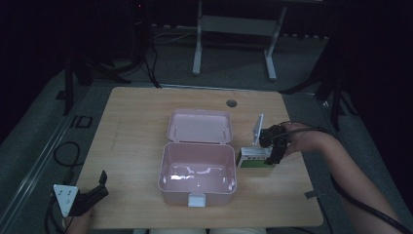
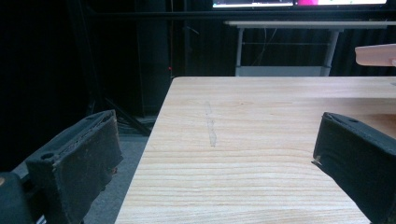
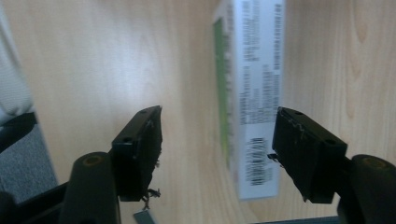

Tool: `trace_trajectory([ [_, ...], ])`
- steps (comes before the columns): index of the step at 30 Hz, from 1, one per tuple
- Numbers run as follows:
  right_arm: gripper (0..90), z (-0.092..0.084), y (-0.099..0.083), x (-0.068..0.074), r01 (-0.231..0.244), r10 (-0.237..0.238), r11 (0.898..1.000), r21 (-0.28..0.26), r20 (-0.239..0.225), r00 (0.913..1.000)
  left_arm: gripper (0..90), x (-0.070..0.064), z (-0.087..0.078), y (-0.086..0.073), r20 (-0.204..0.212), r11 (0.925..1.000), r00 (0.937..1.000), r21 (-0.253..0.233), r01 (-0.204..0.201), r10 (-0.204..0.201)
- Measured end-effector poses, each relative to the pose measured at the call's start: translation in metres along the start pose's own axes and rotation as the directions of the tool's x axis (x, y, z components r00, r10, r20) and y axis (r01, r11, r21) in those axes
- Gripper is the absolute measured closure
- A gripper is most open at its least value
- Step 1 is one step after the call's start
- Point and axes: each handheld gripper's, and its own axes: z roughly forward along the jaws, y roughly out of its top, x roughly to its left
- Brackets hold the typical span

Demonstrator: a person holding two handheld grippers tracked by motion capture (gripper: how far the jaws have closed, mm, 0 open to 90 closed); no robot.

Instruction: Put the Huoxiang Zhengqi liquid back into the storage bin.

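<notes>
Left gripper: seen lowest in the high view, at the lower left corner of the table; its jaws are spread wide with nothing between them (bare wood is seen between them in the left gripper view).

Right gripper: found at right of centre in the high view, over the carton; its jaws are set at a middling gap, one to each side of the carton's near end in the right gripper view, and no pad is seen pressing on it.

Carton: a small green-and-white box with a barcode, lying flat on the table, just right of the pink box in the high view; whether the two touch cannot be told.

Pink box: lid thrown back, interior bare.

Risk, off-centre grip: the carton is seen nearer one jaw than the other, so it may be pushed sideways or twisted as the jaws close.

Risk, end grip: only the barcode end is bracketed, so the far end may droop or slip out when lifted.

Risk, rim: a sagging carton could catch the pink box's wall.

Count: two grippers, one carton, one pink box, one table.
</notes>
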Motion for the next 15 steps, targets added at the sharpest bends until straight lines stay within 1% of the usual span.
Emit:
trace_trajectory([
  [2, 36.1, 0.005, 0.001, -0.007, -0.007, 0.007, 1.0, -0.001, -0.006, 1.0, 1.1, 0.0, 0.0, 0.0, 0.001, 1.0, 1.0, 0.0, 0.001, -0.001],
  [8, 37.1, 0.018, 0.004, -0.023, -0.02, 0.02, 0.999, 0.033, -0.013, 0.9997, 1.1, 0.0, 0.0, 0.0, 0.002, 1.0, 1.0, 0.003, 0.002, -0.002],
  [12, 37.1, 0.024, 0.007, -0.027, -0.021, 0.022, 0.999, 0.038, -0.023, 0.9995, 1.1, 0.0, 0.0, 0.0, 0.003, 1.0, 1.0, 0.002, 0.0, 0.0],
  [13, 37.8, 0.03, 0.009, -0.029, -0.019, 0.021, 0.999, 0.049, -0.033, 0.9992, 1.1, 0.0, 0.0, 0.0, 0.003, 1.0, 1.0, 0.003, 0.0, 0.0],
  [15, 38.7, 0.035, 0.01, -0.03, -0.022, 0.025, 0.998, 0.064, -0.046, 0.9986, 1.1, 0.0, 0.0, 0.0, 0.004, 1.0, 1.0, 0.003, 0.0, 0.0],
])
